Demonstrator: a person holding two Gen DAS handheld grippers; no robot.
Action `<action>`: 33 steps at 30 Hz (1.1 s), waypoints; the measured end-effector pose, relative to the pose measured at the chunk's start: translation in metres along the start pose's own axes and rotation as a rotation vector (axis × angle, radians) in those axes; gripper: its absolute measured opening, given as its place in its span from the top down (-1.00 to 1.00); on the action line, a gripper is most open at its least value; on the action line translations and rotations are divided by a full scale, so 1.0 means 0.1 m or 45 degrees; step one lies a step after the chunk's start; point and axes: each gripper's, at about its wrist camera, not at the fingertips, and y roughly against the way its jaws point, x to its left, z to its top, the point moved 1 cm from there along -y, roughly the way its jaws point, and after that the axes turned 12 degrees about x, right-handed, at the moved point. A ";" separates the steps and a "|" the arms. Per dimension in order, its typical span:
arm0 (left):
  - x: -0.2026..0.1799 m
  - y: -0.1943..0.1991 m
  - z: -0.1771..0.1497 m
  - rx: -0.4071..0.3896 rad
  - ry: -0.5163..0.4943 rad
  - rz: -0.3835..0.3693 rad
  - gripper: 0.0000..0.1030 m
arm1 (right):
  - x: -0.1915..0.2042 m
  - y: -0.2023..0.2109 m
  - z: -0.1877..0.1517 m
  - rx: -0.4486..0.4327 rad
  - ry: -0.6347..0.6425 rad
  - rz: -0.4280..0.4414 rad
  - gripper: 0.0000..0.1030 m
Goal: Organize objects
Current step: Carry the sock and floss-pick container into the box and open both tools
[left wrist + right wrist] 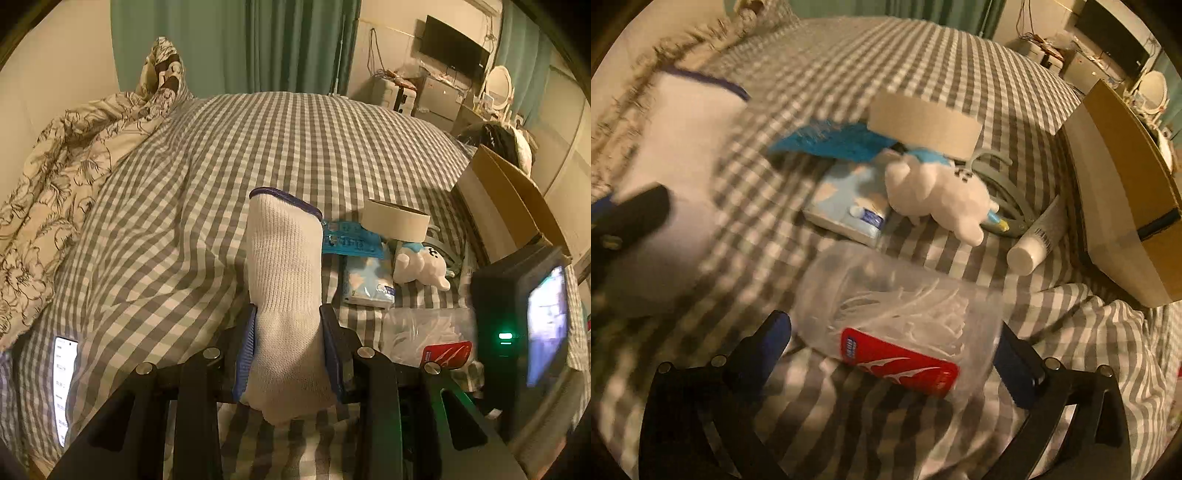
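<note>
The bed (258,155) carries a grey-and-white checked cover; a floral duvet (55,177) is bunched at its left edge, partly out of frame. A cardboard box (1123,192) stands open at the right side of the bed, its interior not visible in either view. A roll of tape (395,223) stands beside a blue packet (351,242), which it partly covers. A tissue pack (369,282) lies in front, overlapped by a white plush toy (942,195). The toy hides most of a grey looped item behind it, which cannot be identified. A white tube (1038,240) lies between the toy and the box.

The left gripper (288,354) pinches a white knit glove (284,295) between its fingers; the glove's blue cuff points away and its lower end hangs over the bed.

The right gripper (894,354) has its fingers spread wide on either side of a clear plastic container (897,314) with a red label, not touching it. The right wrist view is motion-blurred; the label text is unreadable.
</note>
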 end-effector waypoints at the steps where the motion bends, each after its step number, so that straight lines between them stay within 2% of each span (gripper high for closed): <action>1: 0.00 0.00 -0.01 -0.001 0.001 -0.004 0.34 | 0.00 -0.03 0.00 0.010 -0.003 -0.009 -0.99; 4: 0.00 0.02 -0.02 -0.004 -0.005 -0.021 0.33 | -0.08 0.01 -0.03 -0.023 -0.035 0.016 -0.90; 9: -0.05 0.15 -0.04 -0.034 -0.043 -0.042 0.33 | -0.21 0.36 -0.19 -0.169 -0.046 0.028 -0.86; 12: -0.14 0.30 0.00 -0.078 -0.082 -0.036 0.33 | -0.30 0.67 -0.27 -0.261 -0.056 0.082 -0.85; 15: -0.29 0.48 0.11 -0.134 -0.128 -0.047 0.33 | -0.46 1.07 -0.30 -0.381 -0.076 0.053 -0.85; 18: -0.53 0.69 0.26 -0.198 -0.190 -0.083 0.33 | -0.74 1.51 -0.38 -0.516 -0.115 -0.006 -0.85; 21: -0.86 0.84 0.47 -0.244 -0.276 -0.134 0.33 | -1.22 1.90 -0.32 -0.613 -0.188 0.021 -0.85; 26: -1.42 0.87 0.82 -0.263 -0.366 -0.179 0.33 | -1.77 2.26 -0.20 -0.692 -0.243 -0.062 -0.85; 33: -2.18 0.70 1.16 -0.256 -0.461 -0.226 0.33 | -2.44 2.16 0.00 -0.668 -0.303 -0.092 -0.85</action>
